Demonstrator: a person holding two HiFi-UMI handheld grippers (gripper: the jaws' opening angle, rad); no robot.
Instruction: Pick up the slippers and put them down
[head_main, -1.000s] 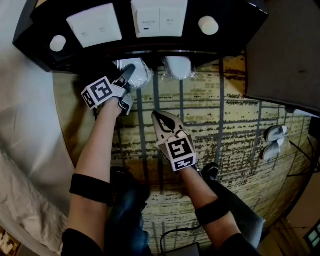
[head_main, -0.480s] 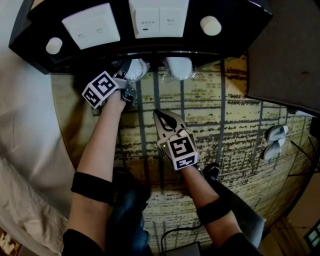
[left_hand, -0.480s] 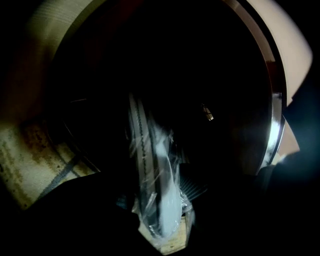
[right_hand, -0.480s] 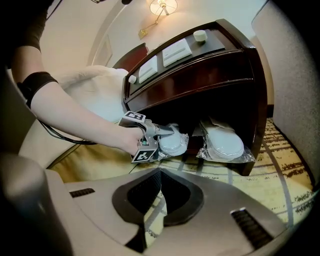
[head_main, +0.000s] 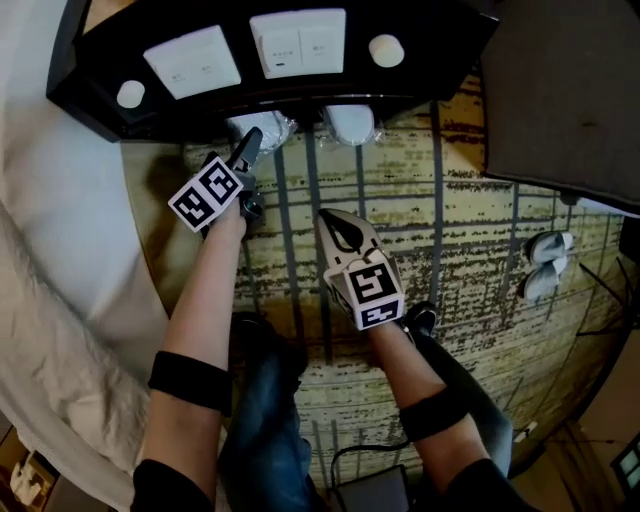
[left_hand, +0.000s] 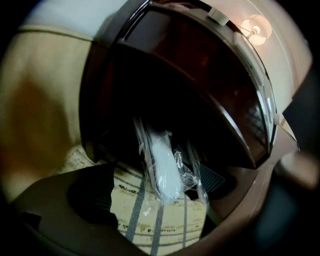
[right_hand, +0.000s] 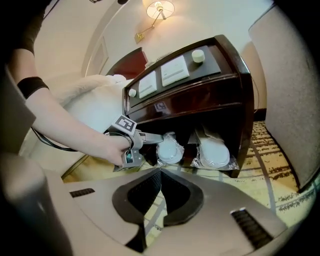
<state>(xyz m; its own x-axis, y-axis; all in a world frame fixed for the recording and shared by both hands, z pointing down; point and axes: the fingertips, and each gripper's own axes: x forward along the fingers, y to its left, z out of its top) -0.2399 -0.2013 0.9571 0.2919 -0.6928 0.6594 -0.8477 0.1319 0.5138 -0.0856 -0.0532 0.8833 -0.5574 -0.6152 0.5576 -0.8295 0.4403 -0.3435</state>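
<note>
Two plastic-wrapped white slippers lie side by side on the patterned carpet under a dark nightstand (head_main: 90, 90): the left slipper (head_main: 262, 127) (left_hand: 164, 167) (right_hand: 170, 150) and the right slipper (head_main: 349, 122) (right_hand: 215, 152). My left gripper (head_main: 250, 165) (left_hand: 157, 210) (right_hand: 145, 140) points at the left slipper. Its jaws have just been opening and now stand wide apart, with the slipper's near end in the gap and no pad touching it. My right gripper (head_main: 330, 218) (right_hand: 160, 172) hovers over the carpet nearer to me, shut and empty.
A bed with white sheets (head_main: 60, 250) lies to the left. A dark piece of furniture (head_main: 560, 90) stands at the upper right. A further pair of white slippers (head_main: 545, 265) sits on the carpet at the right. The person's legs (head_main: 265, 400) are below the grippers.
The left gripper moved the wrapped slipper in under the nightstand, then spread its jaws, let go and drew back slightly. The right gripper stayed shut and rose a little.
</note>
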